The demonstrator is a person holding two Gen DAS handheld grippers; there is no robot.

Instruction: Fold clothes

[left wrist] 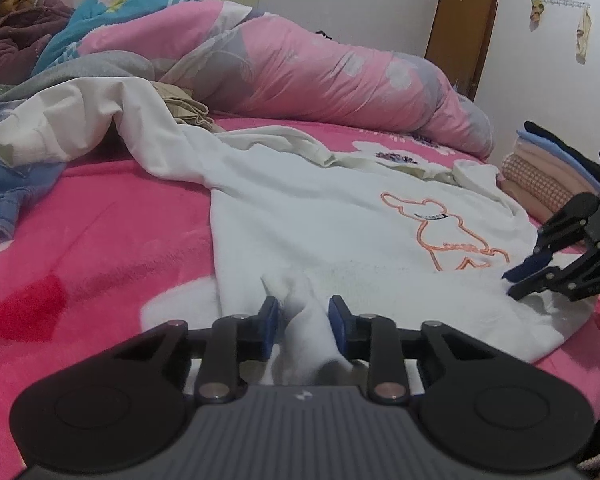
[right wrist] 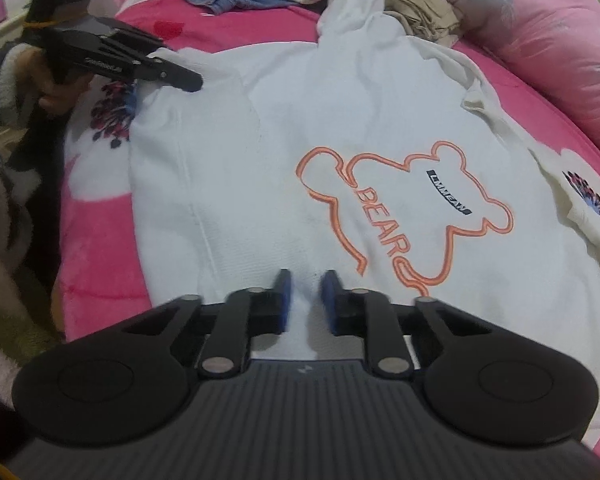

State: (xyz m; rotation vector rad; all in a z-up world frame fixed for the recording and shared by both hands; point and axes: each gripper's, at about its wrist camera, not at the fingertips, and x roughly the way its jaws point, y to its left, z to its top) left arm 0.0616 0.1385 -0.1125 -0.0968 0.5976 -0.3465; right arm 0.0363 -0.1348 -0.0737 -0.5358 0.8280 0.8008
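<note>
A white sweatshirt (left wrist: pixel 320 216) with an orange bear outline and the word BEAR (right wrist: pixel 380 220) lies spread on the pink blanket (left wrist: pixel 100 240). In the left wrist view my left gripper (left wrist: pixel 303 312) has a bunched fold of the sweatshirt's edge pressed between its blue pads. My right gripper (left wrist: pixel 510 282) shows at the right of that view, its fingers nearly together on the hem. In the right wrist view the right gripper (right wrist: pixel 306 296) has white cloth between its pads, and the left gripper (right wrist: pixel 188 80) sits at the far corner of the sweatshirt, held by a hand.
A rolled pink quilt (left wrist: pixel 320 72) runs along the far side of the bed, with a person (left wrist: pixel 12 32) lying at the top left. A denim garment (left wrist: pixel 4 200) and a beige garment (left wrist: pixel 184 108) lie beyond the sweatshirt. Folded clothes (left wrist: pixel 540 176) are stacked at the right.
</note>
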